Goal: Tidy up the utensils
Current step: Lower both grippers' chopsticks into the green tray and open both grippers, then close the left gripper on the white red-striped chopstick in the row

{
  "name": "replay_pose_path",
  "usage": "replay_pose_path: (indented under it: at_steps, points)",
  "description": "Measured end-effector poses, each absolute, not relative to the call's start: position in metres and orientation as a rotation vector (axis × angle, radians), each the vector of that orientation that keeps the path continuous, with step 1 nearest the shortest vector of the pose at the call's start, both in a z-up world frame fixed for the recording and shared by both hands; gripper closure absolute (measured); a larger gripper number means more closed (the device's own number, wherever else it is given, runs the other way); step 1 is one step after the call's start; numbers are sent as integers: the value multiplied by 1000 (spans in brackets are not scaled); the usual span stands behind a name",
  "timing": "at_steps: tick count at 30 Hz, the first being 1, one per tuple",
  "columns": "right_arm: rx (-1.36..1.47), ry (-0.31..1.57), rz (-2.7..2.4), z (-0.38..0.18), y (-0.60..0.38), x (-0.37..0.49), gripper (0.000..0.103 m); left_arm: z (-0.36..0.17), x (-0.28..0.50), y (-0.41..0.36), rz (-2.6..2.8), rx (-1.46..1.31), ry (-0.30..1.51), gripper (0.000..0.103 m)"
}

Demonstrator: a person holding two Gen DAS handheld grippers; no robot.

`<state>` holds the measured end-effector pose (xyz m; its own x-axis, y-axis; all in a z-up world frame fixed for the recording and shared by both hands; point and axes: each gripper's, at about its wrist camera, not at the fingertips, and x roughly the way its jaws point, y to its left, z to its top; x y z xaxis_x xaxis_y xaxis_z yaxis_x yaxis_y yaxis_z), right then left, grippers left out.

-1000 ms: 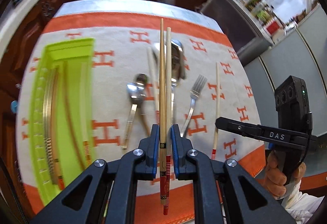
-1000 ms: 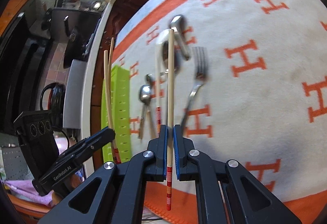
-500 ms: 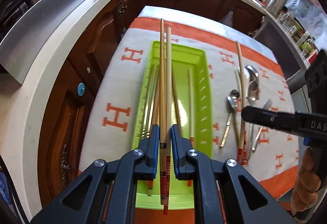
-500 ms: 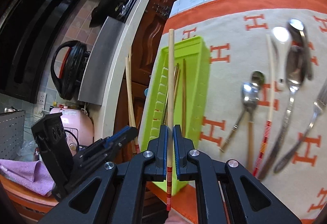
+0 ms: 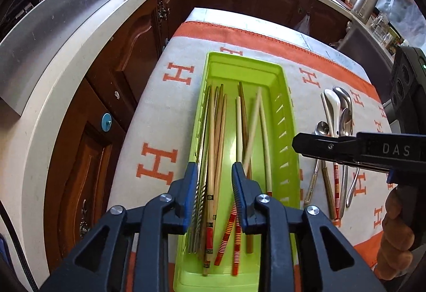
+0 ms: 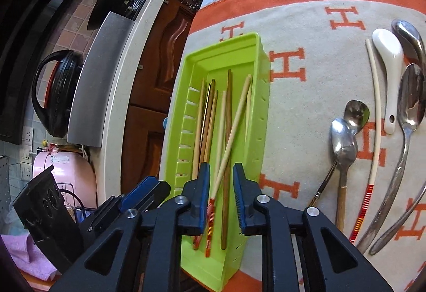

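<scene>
**A:** What am I over, biggest thing first?

**B:** From my seat, the table (image 5: 314,39) with its cream cloth (image 5: 170,110), orange-bordered and printed with orange H letters. On it the lime-green plastic tray (image 5: 289,132), a long slotted rectangle whose long axis runs away from both cameras.

**A:** And the chopsticks?

**B:** The chopsticks (image 5: 218,137) lie inside the tray, mostly lengthwise, thin tips pointing to the far end and the red-striped butts toward me. Some are plain wood, some pale; one pale stick lies slantwise across the others, clearer in the right wrist view (image 6: 234,126). A metal pair lies along the left wall.

**A:** What is still on the cloth?

**B:** To the right of the tray, apart from it: one more pale chopstick (image 6: 375,116) with a red-striped end, a white ceramic spoon (image 6: 390,71), and several shiny steel spoons (image 6: 343,142), handles toward me.

**A:** My fingers?

**B:** The left gripper (image 5: 215,185) hangs over the near end of the tray; its blue-padded jaws have just been opening and stand narrowly apart, pressing nothing, the sticks lying below in the tray. The right gripper (image 6: 220,185) is the same: just been opening, a narrow gap, the slanted stick seen between the pads but loose in the tray.
</scene>
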<state>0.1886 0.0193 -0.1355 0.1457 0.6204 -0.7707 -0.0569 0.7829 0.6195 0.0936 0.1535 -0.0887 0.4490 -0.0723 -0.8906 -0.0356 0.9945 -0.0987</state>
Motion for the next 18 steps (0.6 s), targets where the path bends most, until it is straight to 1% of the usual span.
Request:
replay_pose_path:
  at_steps: [3,4,6,7,15,17,18]
  points:
    - [498,1336,525,-130,12,184,84,-87,92,150,-25,-116,1101,71]
    - [490,1332,524,-128,11,182,84,-86,91,149,-25,-115,1099,63]
    - [485,1329,526,-121,2,172,84,-84,88,146,-21,-111,1088,53]
    - [483,1331,527,-121,0,169,84,-83,86,145,-19,-105,1082,51]
    - [505,1333,544,-117,-20,146,84,-80,77,138,-3,-98,1086,49]
    - [518,1330,547,-115,-26,142,84,-81,75,137,-3,-99,1091,46]
    - [528,1330,551,-115,-29,140,84,-82,74,136,0,-98,1094,41]
